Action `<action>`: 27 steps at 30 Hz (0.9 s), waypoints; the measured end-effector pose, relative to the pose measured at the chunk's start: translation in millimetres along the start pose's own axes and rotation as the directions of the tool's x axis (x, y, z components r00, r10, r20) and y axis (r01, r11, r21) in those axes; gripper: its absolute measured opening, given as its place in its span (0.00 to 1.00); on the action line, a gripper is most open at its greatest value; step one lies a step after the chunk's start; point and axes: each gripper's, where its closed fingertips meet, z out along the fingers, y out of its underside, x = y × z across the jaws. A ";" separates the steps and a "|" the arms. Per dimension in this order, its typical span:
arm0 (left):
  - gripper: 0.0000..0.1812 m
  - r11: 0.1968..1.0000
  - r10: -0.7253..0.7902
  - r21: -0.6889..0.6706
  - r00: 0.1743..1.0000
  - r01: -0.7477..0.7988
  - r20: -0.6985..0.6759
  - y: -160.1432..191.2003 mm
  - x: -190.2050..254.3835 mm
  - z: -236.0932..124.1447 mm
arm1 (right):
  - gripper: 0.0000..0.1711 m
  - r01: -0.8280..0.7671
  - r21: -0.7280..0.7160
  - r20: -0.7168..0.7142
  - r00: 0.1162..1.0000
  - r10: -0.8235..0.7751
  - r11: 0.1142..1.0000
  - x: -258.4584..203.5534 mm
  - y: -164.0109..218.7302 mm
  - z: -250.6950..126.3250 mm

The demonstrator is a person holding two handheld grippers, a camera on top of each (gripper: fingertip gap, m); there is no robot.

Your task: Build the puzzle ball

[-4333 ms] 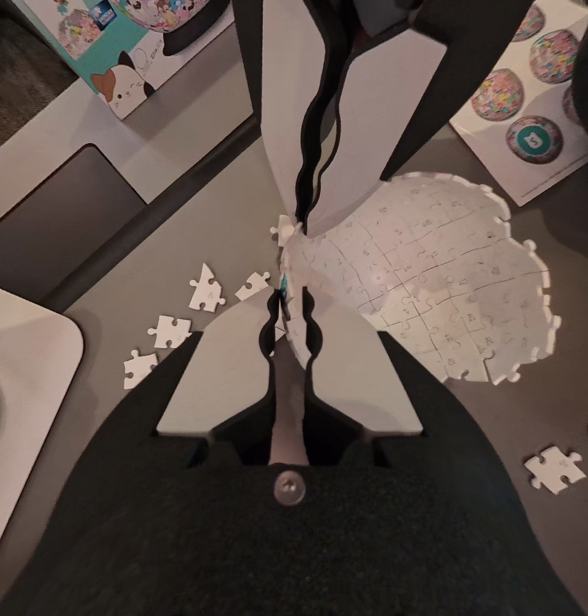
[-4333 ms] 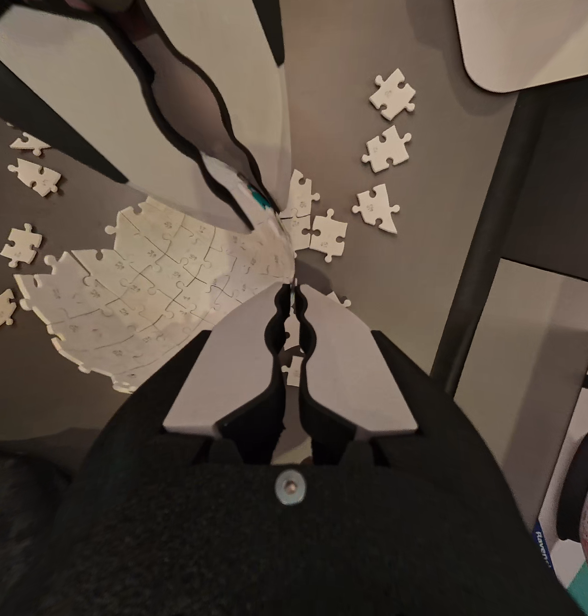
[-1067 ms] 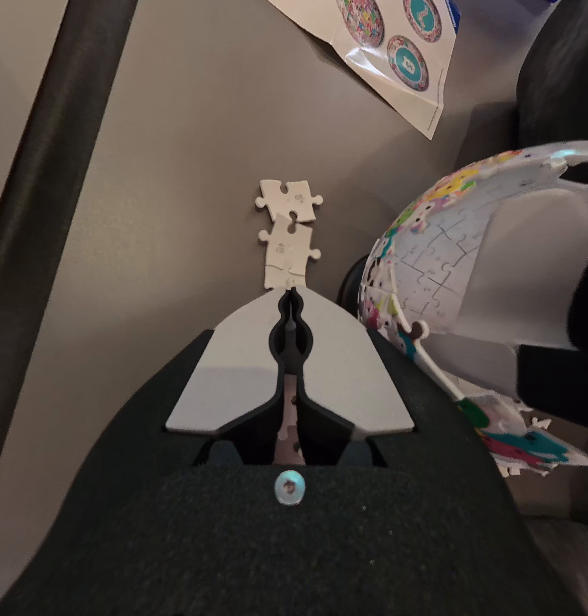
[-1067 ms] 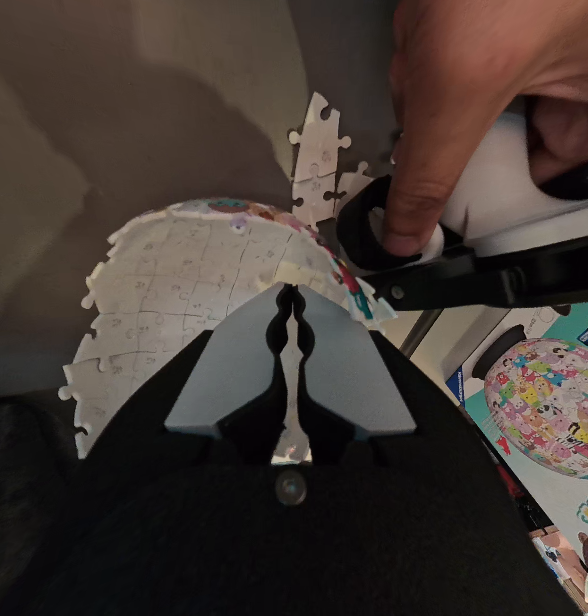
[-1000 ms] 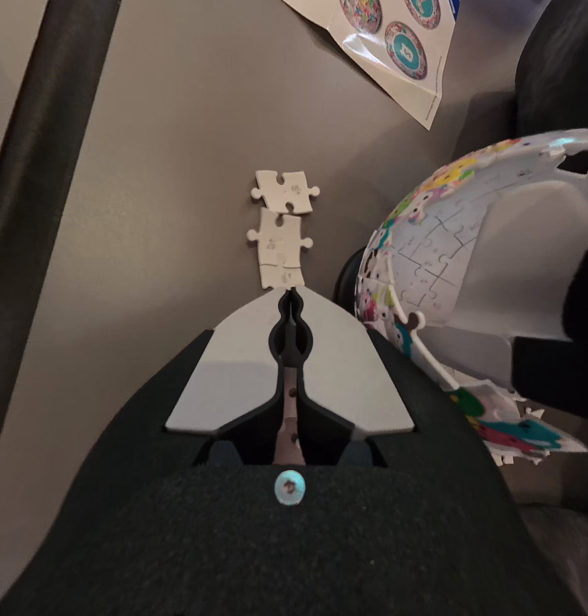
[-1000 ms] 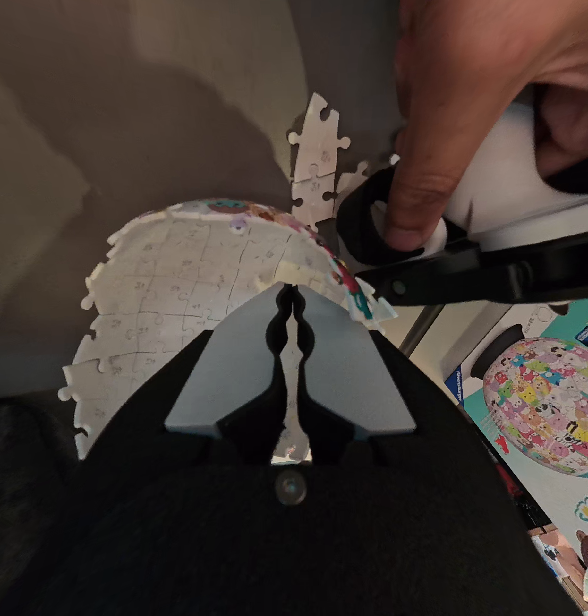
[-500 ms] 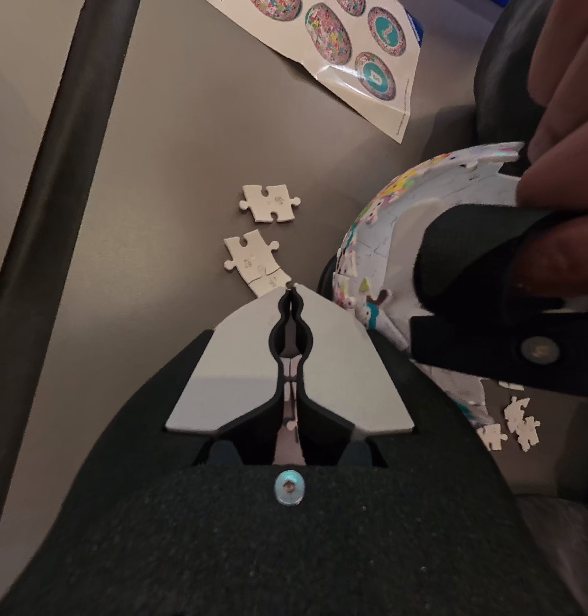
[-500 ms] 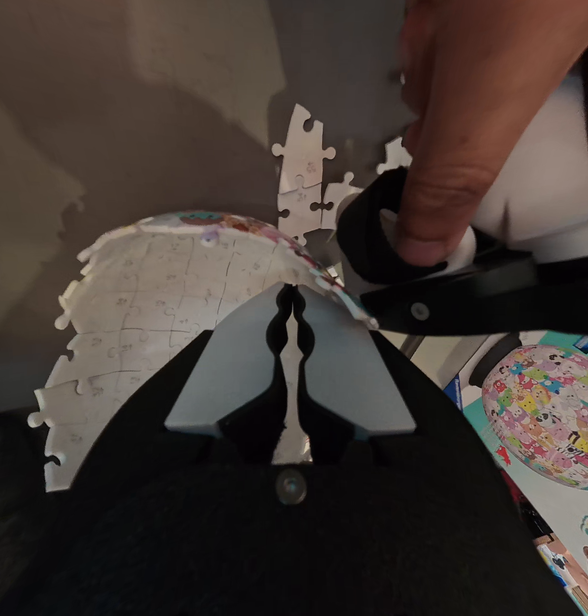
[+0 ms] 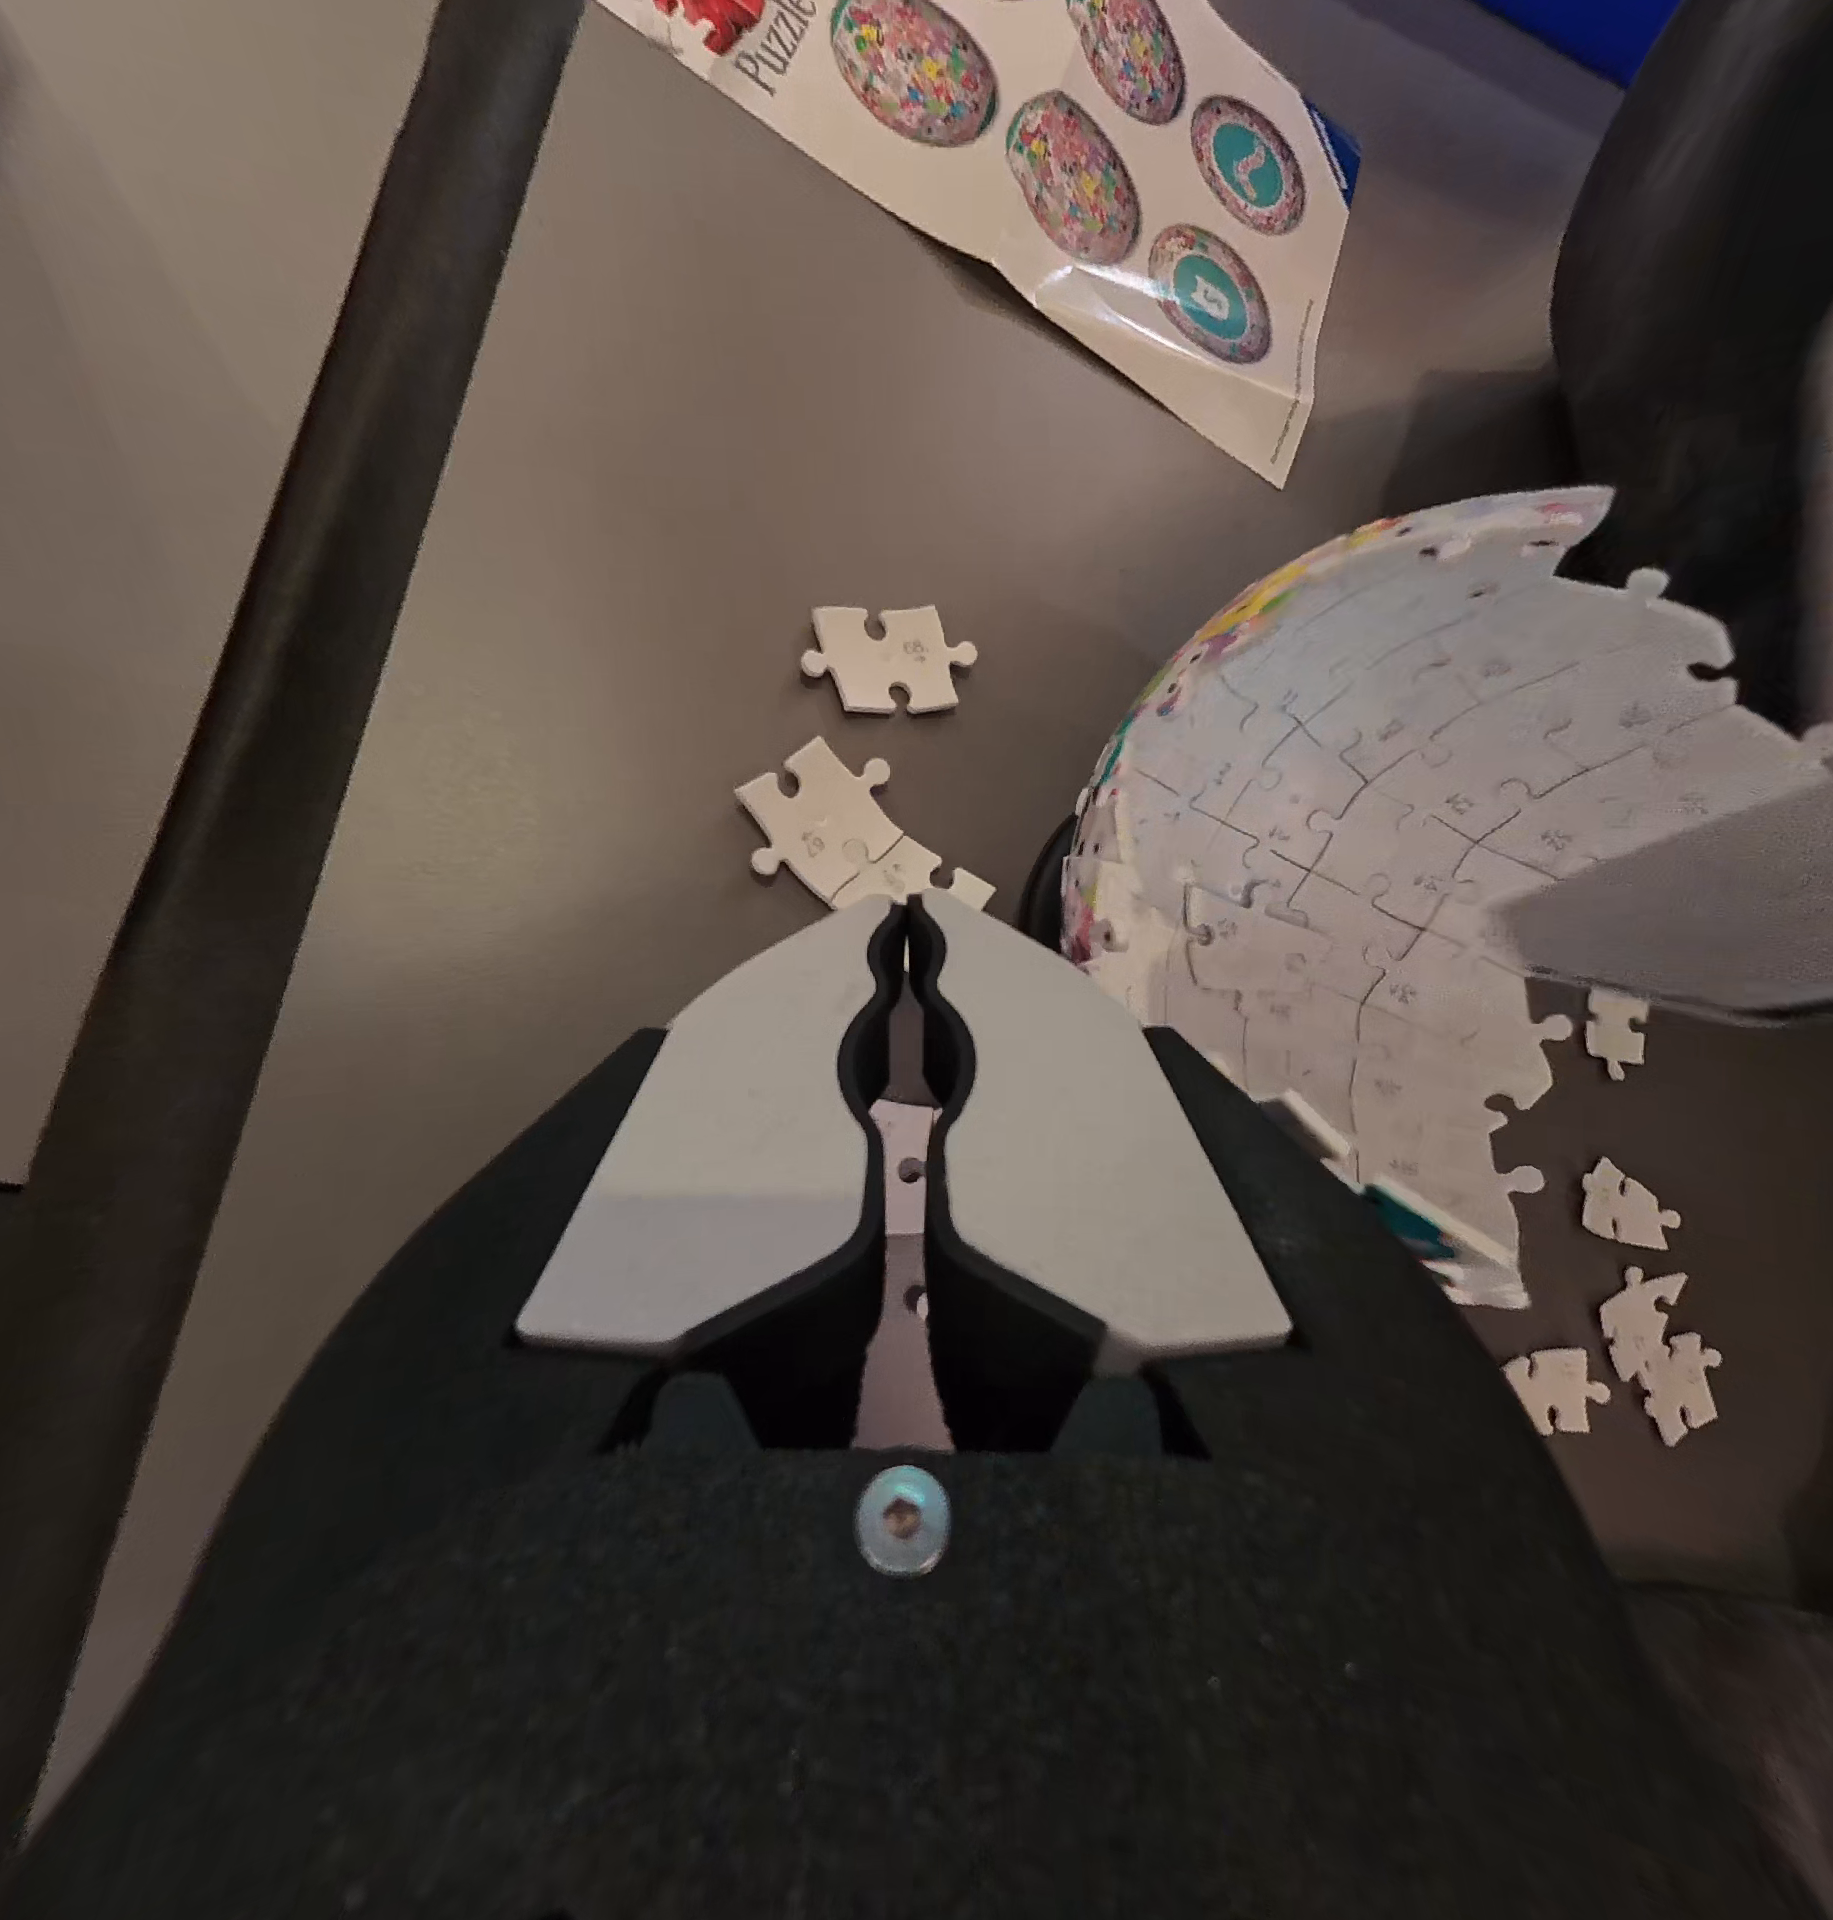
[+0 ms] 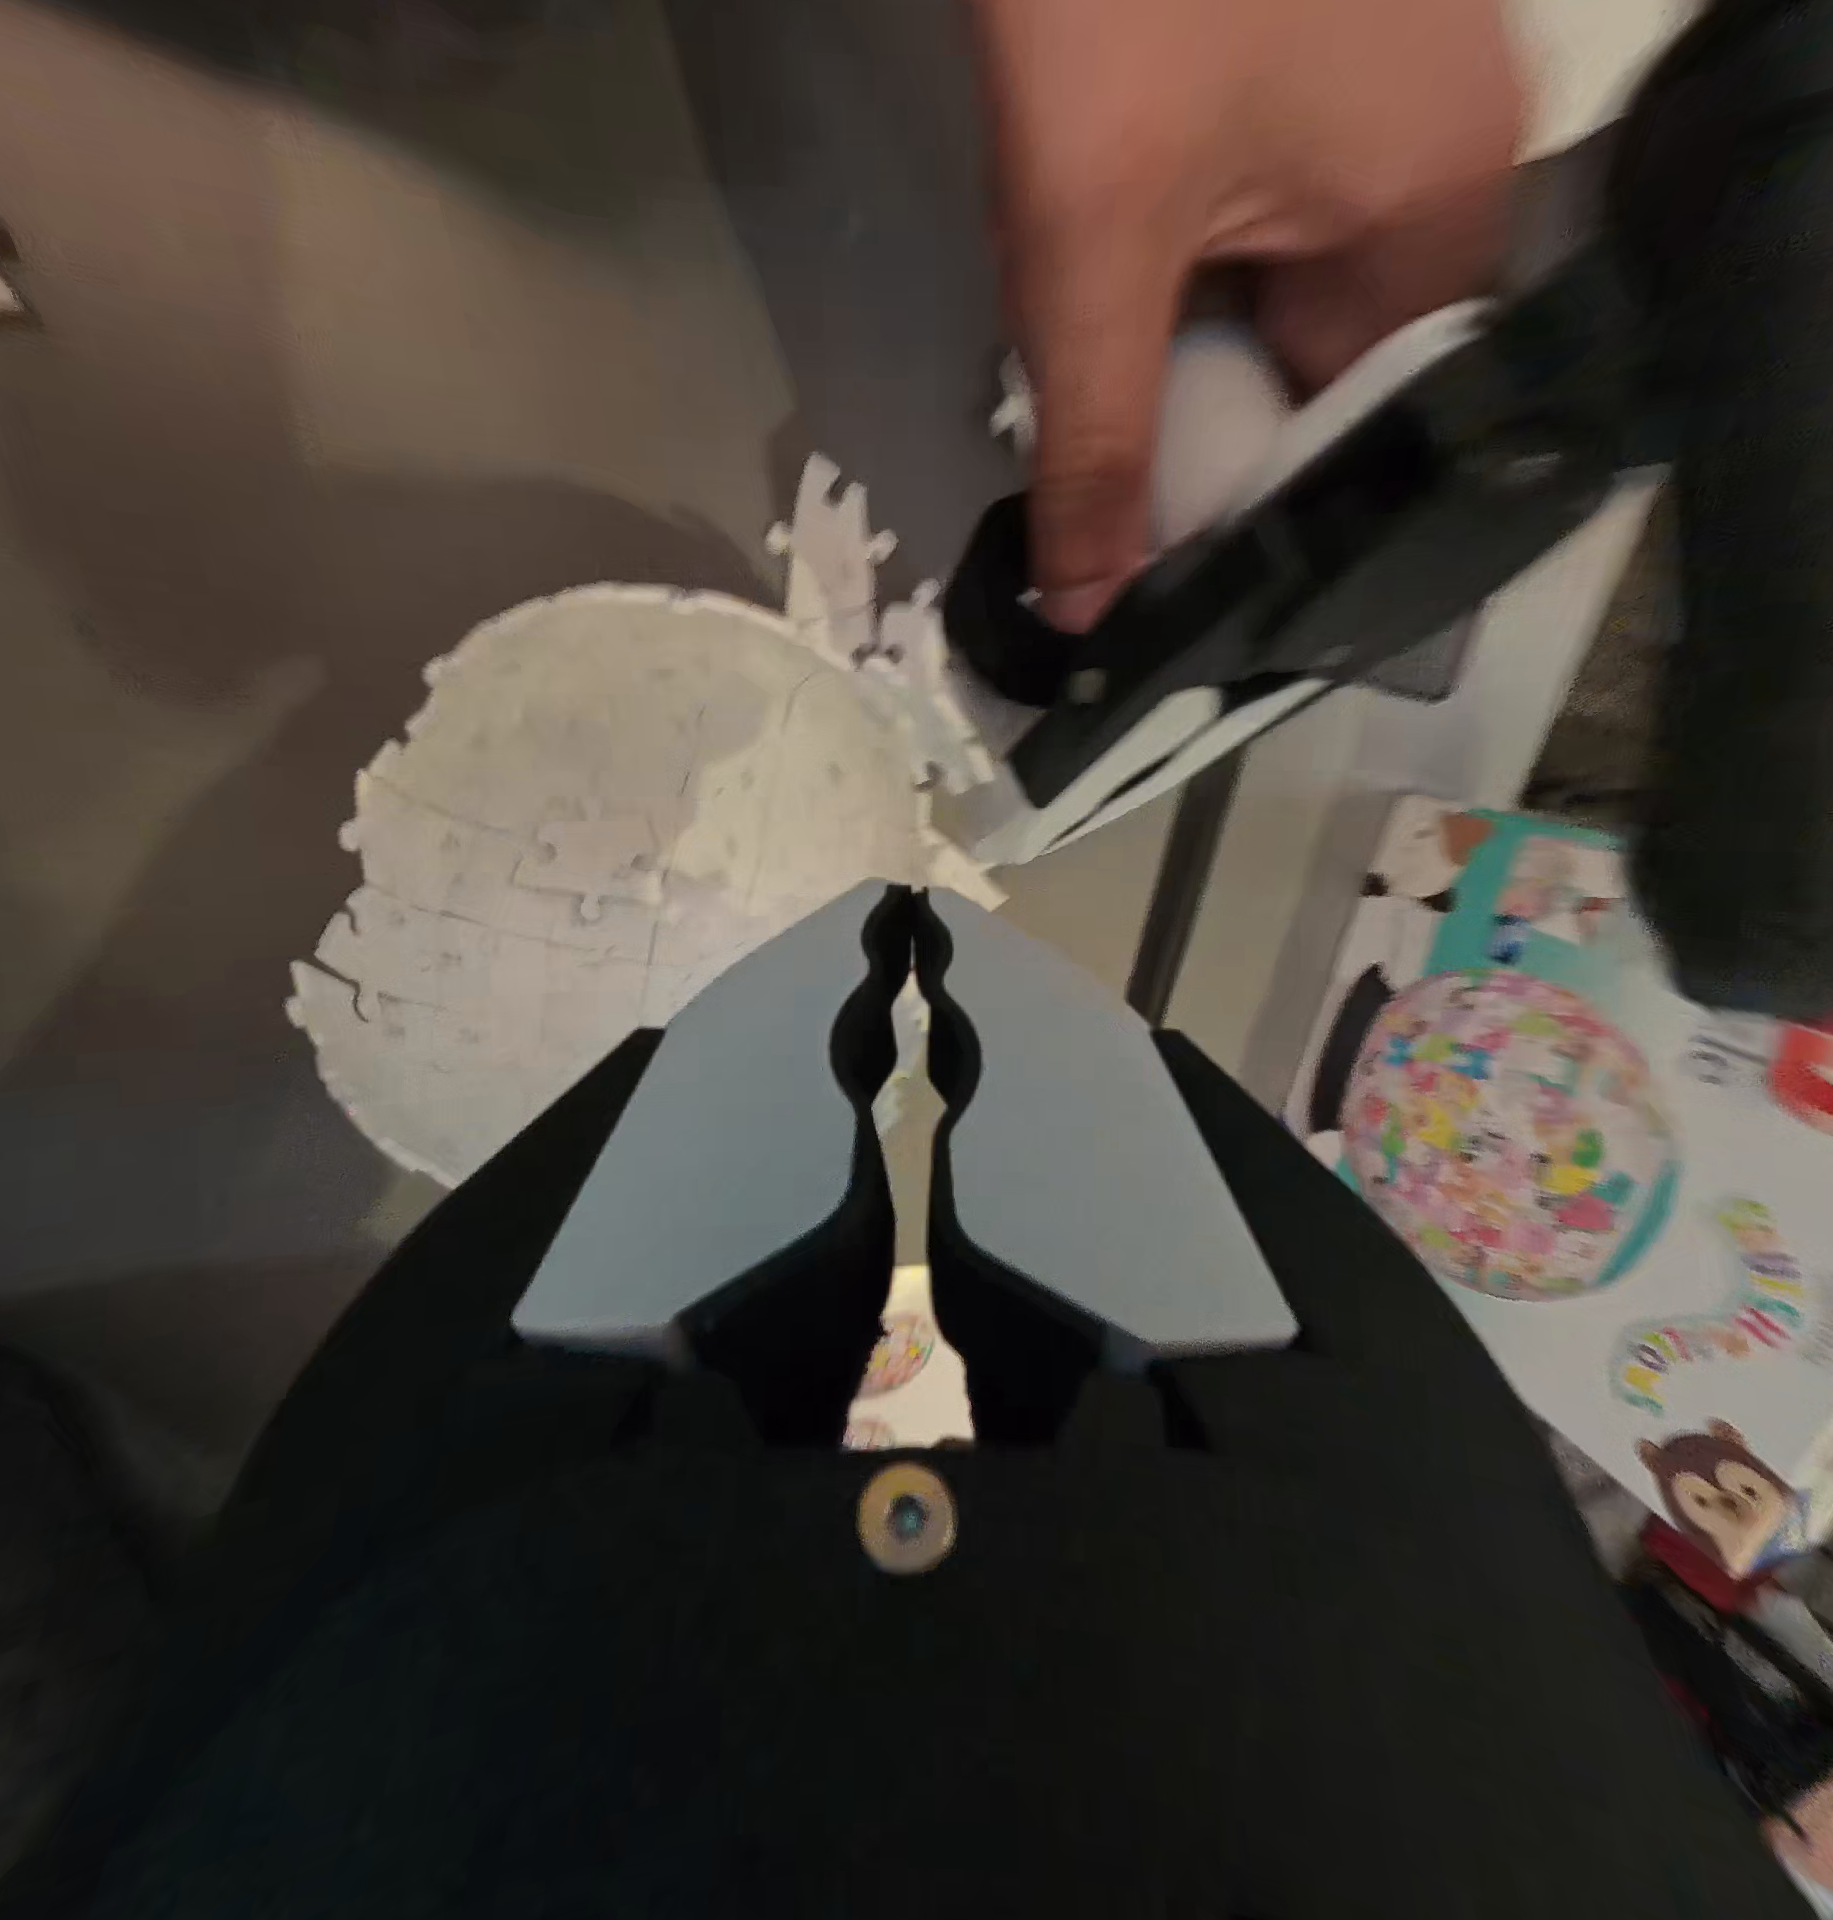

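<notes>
A printed leaflet [image 9: 1078,197] lies on the grey table [image 9: 631,468], beside a dark strip [image 9: 299,582].

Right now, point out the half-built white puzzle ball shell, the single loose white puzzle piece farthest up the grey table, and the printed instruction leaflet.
Half-built white puzzle ball shell [image 9: 1338,831]: left wrist view, inner surface.
Single loose white puzzle piece [image 9: 888,661]: left wrist view, its middle.
Printed instruction leaflet [image 9: 1088,208]: left wrist view, its centre.

The work surface is a matte grey table [image 9: 631,436] under dim, warm light. A dark strip [image 9: 299,582] runs diagonally across it, with a paler grey panel [image 9: 122,416] beyond. Soft shadows [image 10: 268,582] fall across the grey top in the right wrist view.
</notes>
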 end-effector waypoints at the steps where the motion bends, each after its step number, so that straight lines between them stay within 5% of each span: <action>1: 0.00 1.000 0.002 0.007 1.000 -0.002 0.016 -1.7 -1.0 -2.4 | 0.00 -0.016 0.084 -0.019 1.000 0.017 0.996 4.9 -6.9 -14.5; 4: 0.07 0.999 -0.002 0.039 0.996 -0.001 0.087 -8.5 -3.1 -15.8 | 0.00 -0.062 0.315 -0.024 0.997 0.073 0.947 13.0 -18.9 -56.3; 6: 0.11 0.998 0.000 0.057 0.988 -0.009 0.156 -11.9 -3.4 -31.7 | 0.13 -0.088 0.416 -0.024 0.994 0.108 0.905 16.9 -16.5 -75.7; 13: 0.20 0.992 -0.021 0.128 0.967 -0.012 0.255 -8.3 34.7 -78.6 | 0.15 -0.270 0.548 0.045 0.955 0.294 0.792 31.8 17.8 -89.4; 16: 0.21 0.987 -0.110 0.139 0.961 0.076 0.254 0.8 51.9 -73.1 | 0.16 -0.362 0.551 0.066 0.917 0.393 0.752 40.9 35.1 -68.1; 22: 0.19 0.979 -0.203 0.105 0.864 0.174 0.460 16.5 48.6 -61.5 | 0.16 -0.367 0.474 -0.039 0.899 0.436 0.800 51.0 56.4 -56.4; 27: 0.05 0.982 -0.190 0.091 0.858 0.167 0.477 13.5 54.8 -56.9 | 0.16 -0.320 0.451 -0.086 0.914 0.397 0.833 44.8 52.7 -61.9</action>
